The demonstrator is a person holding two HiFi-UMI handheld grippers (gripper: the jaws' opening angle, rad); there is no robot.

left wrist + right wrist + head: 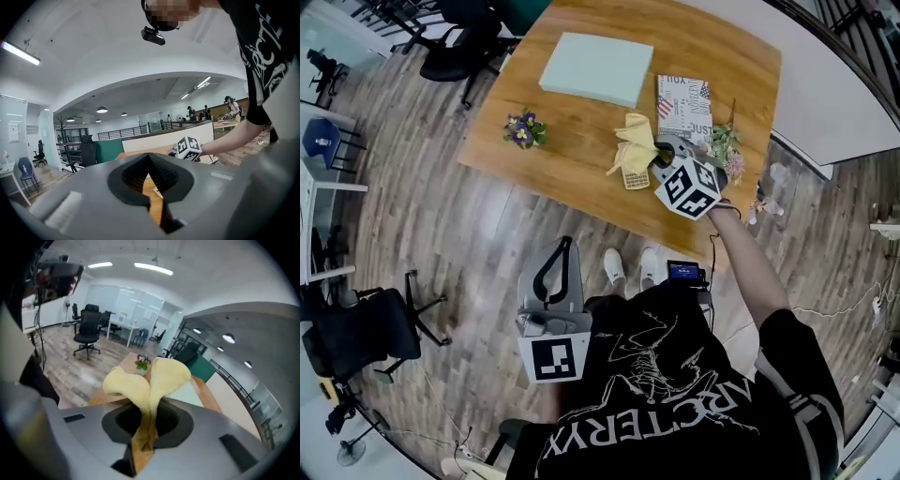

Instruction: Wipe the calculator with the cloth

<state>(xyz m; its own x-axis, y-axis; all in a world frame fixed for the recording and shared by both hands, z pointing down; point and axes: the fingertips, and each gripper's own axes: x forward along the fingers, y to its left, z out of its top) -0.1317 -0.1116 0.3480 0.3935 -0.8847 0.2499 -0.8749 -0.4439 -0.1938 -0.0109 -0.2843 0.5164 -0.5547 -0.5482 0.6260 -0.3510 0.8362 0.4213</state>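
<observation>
A yellow cloth [635, 139] is bunched on the wooden table [581, 159], draped over the far part of a small pale calculator [635, 177]. My right gripper [657, 156] reaches in from the right and is shut on the cloth's edge. In the right gripper view, the cloth [150, 378] fans out from between the jaws of the right gripper [149, 404] and hides the calculator. My left gripper [562, 251] hangs low beside the person's body, off the table. Its jaws meet at the tips of the left gripper [149, 157] and hold nothing.
A pale green pad [595, 67] lies at the table's far side, a printed packet [682, 106] to its right. A small purple flower pot [523, 129] stands near the left edge, and a flower sprig [727, 145] by the right arm. Office chairs [356, 328] stand on the floor.
</observation>
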